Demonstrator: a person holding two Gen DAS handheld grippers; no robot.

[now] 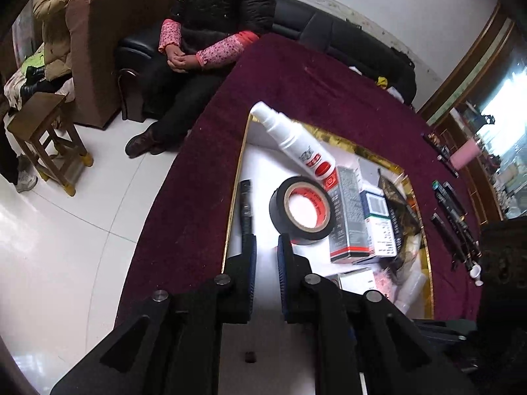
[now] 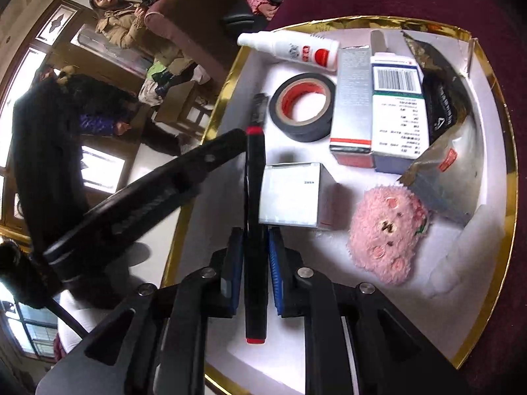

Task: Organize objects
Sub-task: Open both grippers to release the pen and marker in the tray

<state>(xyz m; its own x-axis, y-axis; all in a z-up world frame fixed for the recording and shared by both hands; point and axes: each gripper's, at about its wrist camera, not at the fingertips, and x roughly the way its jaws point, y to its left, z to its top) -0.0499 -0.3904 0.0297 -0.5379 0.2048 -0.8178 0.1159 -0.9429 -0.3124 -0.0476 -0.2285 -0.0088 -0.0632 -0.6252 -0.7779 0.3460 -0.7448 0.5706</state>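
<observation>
R gripper (image 2: 256, 247) is clamping a slim black marker w/ red ends (image 2: 255, 230), hovering over the gold-rimmed white tray (image 2: 509, 164) by its left edge. L gripper (image 1: 266, 247) is sitting narrow, nothing between pads, over bare tray floor near the glossy tape roll (image 1: 301, 209). Boxes and a fuzzy pink plush (image 2: 388, 233) are crowding the rest.

1. We see the tape (image 2: 302, 111) in the tray (image 2: 507, 177), the bottle (image 2: 290, 49) behind it.
2. Boxes (image 2: 378, 108) lie right of the tape.
3. The plush (image 2: 388, 233) lies nearest, right of a small box (image 2: 293, 197).
</observation>
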